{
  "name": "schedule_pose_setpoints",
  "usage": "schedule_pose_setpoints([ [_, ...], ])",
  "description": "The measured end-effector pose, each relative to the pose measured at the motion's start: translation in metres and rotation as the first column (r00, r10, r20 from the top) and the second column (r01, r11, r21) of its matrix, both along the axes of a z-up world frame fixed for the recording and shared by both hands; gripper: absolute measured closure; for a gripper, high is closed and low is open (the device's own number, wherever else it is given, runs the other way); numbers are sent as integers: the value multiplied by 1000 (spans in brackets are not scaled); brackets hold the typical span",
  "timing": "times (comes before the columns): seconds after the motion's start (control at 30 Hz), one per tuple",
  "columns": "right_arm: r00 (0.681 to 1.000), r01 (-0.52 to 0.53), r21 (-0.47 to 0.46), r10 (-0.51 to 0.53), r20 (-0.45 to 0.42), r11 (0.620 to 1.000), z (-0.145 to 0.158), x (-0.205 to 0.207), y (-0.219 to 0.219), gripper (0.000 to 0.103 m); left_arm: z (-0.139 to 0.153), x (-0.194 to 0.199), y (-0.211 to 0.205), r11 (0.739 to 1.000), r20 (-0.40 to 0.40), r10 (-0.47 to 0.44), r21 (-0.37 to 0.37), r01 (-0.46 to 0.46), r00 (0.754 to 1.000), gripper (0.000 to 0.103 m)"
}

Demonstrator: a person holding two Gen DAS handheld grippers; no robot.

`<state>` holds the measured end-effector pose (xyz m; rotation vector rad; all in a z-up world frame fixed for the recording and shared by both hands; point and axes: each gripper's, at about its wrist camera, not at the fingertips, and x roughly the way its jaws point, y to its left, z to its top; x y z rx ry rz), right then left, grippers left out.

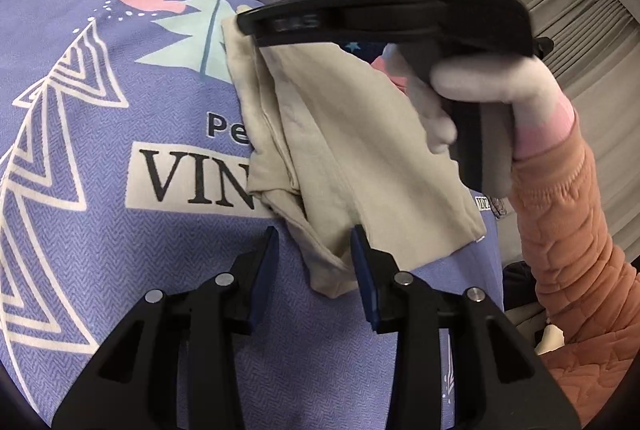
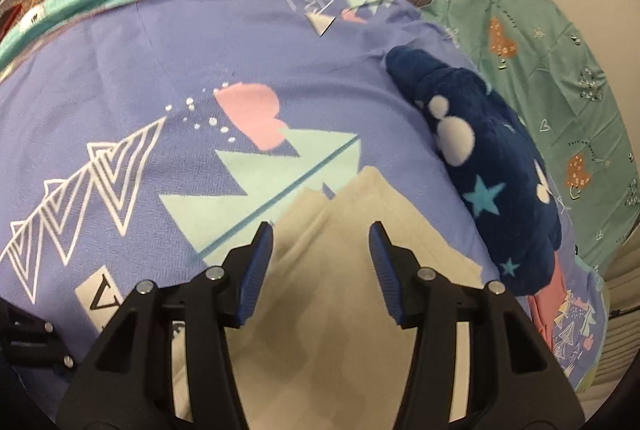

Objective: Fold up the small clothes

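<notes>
Left fingers: the left gripper (image 1: 314, 250) sits at the bottom middle of the left wrist view, its two blue-padded fingers (image 1: 266, 270) parted a moderate way. A corner of the beige garment (image 1: 352, 158) lies in the gap; whether the right-hand pad touches the cloth I cannot tell, and the left-hand pad stands clear of it.

Right fingers: the right gripper (image 2: 320, 254) is at the bottom middle of its own view, fingers (image 2: 256, 270) held apart with nothing pinched, hovering above the beige cloth. In the left wrist view it shows side-on at the upper right, held by a hand (image 1: 492, 90) in a pale glove with an orange quilted sleeve (image 1: 576, 230).

Garment's place: centre of the left wrist view, lying on the purple bedspread (image 1: 100, 158); lower centre of the right wrist view.

Long axis: in the left wrist view it runs from the upper left to the lower right of the frame, a narrower folded corner pointing down toward the left gripper.

Look: plain beige, soft knit, laid in several overlapping layers with creases and a stitched seam; a small white tag at its lower right edge.

Count: one beige garment; one dark blue fleece garment (image 2: 480, 158) with white dots and light blue stars, at the right of the right wrist view; one purple printed bedspread; one green printed sheet (image 2: 560, 78) at the far right; two grippers.
</notes>
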<state>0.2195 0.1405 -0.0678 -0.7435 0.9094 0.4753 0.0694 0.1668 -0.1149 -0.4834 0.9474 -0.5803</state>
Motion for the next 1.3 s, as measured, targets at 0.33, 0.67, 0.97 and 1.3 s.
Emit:
schedule_pose_setpoints([
  [0.33,990,108,92,-98,-98,990,-12,25,-5,95,5,-1,12,997,27,40,-66,-38,999,102],
  [0.67,978,132,308,-74,-194,942,-4,40,-23,101,-11,-19,18,995,18,67,76,-69,998,102],
  [0.97,989,132,447,-89,-116,885,42,28,-65,89,11,-37,43,987,90,130,81,-138,987,103],
  [1.3,977,132,333,-66,-200,934,-26,22,-56,88,-8,-11,-18,982,72,31,183,-44,997,98],
])
